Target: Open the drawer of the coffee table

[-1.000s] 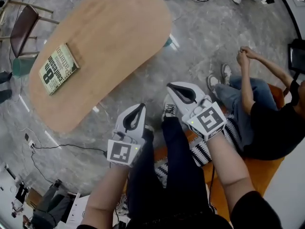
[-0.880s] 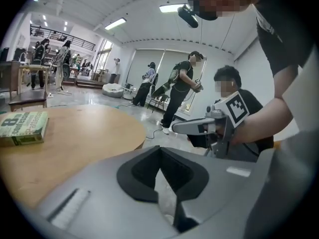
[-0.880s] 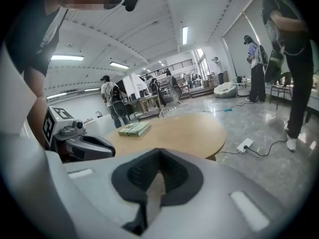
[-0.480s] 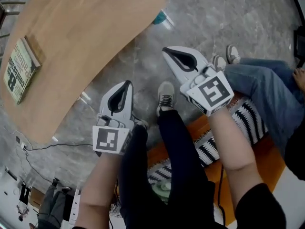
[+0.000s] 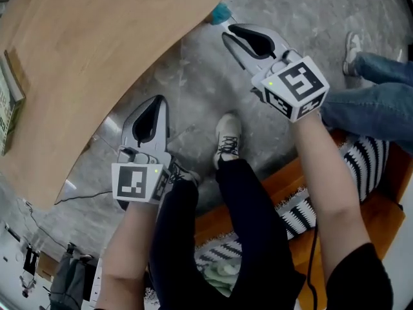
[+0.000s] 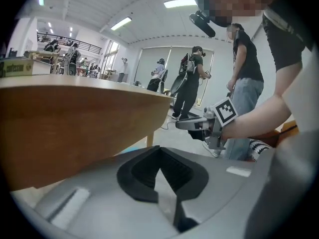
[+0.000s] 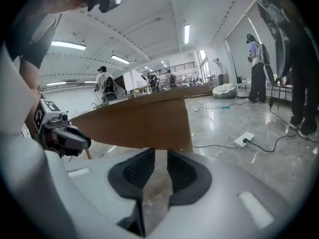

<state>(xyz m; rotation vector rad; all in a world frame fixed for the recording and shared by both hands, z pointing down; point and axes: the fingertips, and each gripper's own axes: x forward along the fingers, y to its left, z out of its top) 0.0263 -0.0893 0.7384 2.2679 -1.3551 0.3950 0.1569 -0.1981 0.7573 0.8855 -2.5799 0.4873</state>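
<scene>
The wooden coffee table (image 5: 97, 50) fills the upper left of the head view; its brown side face shows in the left gripper view (image 6: 75, 118) and the right gripper view (image 7: 144, 123). No drawer front or handle is visible. My left gripper (image 5: 157, 99) (image 6: 159, 148) is shut and empty, just off the table's near edge. My right gripper (image 5: 227, 36) (image 7: 160, 151) points at the table's end by the teal foot (image 5: 219, 11). Its jaws have just been opening and stand a little apart with nothing between them.
A book (image 5: 8, 102) lies on the table's far left. My shoe (image 5: 227, 134) rests on the grey marble floor between the grippers. An orange seat with striped cloth (image 5: 290, 205) is behind me, a seated person's jeans (image 5: 374, 102) at right. A power strip (image 7: 244, 139) lies on the floor.
Both grippers have sunk toward the floor and closer to the table's edge. The table now looms larger and the seated person has slid mostly out of the head view.
</scene>
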